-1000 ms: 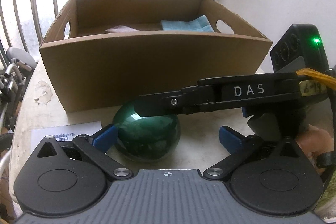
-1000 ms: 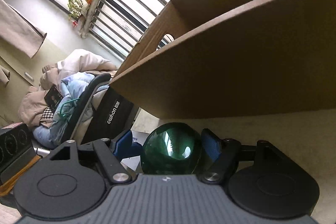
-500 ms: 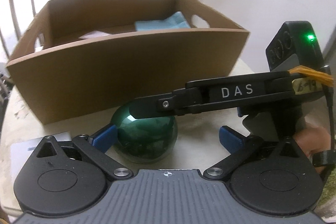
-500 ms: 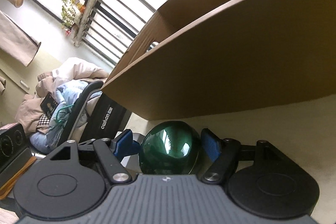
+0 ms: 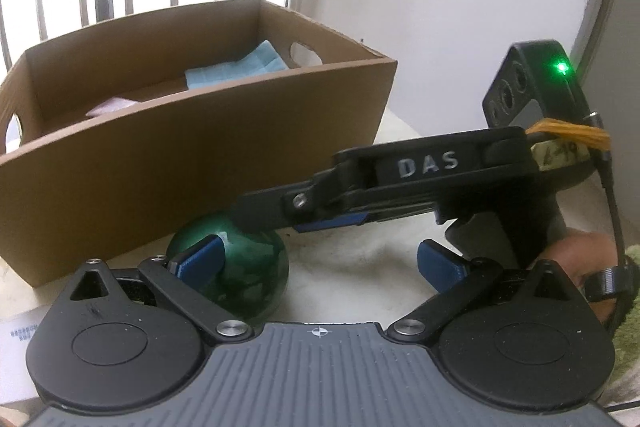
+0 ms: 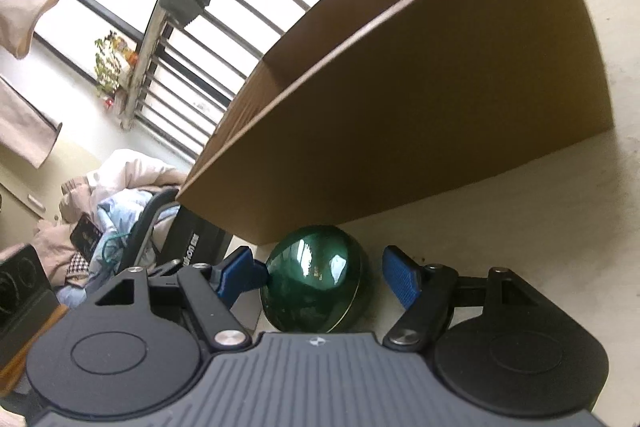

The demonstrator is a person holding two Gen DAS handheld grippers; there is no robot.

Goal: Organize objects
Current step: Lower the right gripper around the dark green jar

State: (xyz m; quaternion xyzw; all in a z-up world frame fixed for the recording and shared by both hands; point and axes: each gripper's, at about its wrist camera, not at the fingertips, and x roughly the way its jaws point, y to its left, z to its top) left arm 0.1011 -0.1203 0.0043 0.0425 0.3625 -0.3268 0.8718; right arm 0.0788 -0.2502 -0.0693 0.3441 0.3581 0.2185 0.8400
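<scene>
Green glossy ball (image 6: 316, 279) on worktop (image 6: 540, 211), tight against near wall of cardboard box (image 5: 192, 151); judged: box is destination, ball waits outside for lift over wall.
Box already holds light-blue cloth (image 5: 236, 69) and pale item (image 5: 112, 105), so sorting partly done.
Right tool (image 6: 322, 277): jaws wide, straddling ball; 9 o'clock pad at ball's surface, 3 o'clock pad clear of it, so no grip.
Left tool (image 5: 320, 263): jaws spread wide, holding nothing; ball at its 9 o'clock pad, contact unclear.
</scene>
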